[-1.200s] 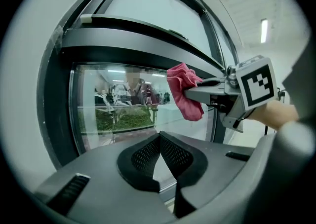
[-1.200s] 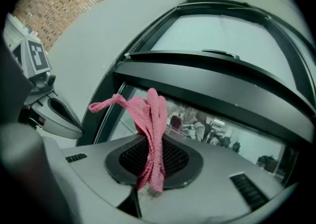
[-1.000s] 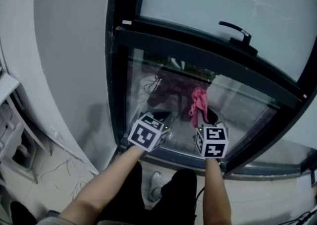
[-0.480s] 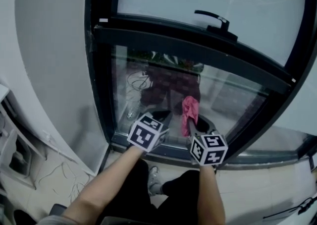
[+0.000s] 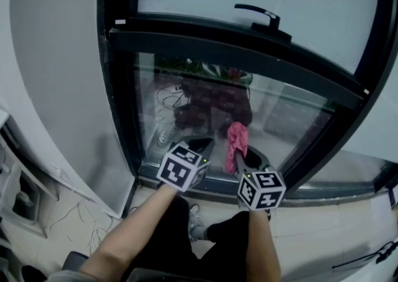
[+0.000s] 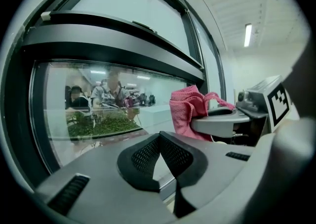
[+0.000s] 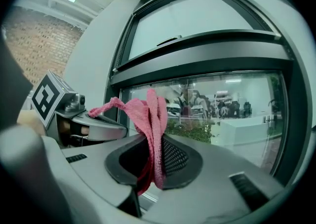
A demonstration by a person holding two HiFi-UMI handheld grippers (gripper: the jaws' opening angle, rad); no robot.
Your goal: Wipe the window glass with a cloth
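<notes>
Where the cloth is: the pink cloth (image 7: 152, 131) stands bunched upward out of the right gripper (image 5: 244, 158), low in the centre of the head view, in front of the bottom part of the lower pane (image 5: 292, 119). No view settles whether it touches the glass.
Right gripper jaws: clamped on the folded cloth, with a loose tail trailing off to the left in the right gripper view.
Left gripper (image 6: 159, 161): jaws pressed together with nothing between them. It sits just left of the right gripper in the head view, aimed at the pane's bottom edge.
Window: the lower pane is full of reflections. A dark crossbar (image 5: 236, 51) runs above it, and a handle (image 5: 261, 15) sits in the upper right of the frame.
Step in hand: probably the low part of the wipe, with the cloth presented to the bottom of the pane.
Next move: likely to press the cloth flat on the glass and sweep it across or upward toward the crossbar, keeping the grip firm so the bundle doesn't slip.
Left gripper's part: none evident; it should stay clear of the sweep.
</notes>
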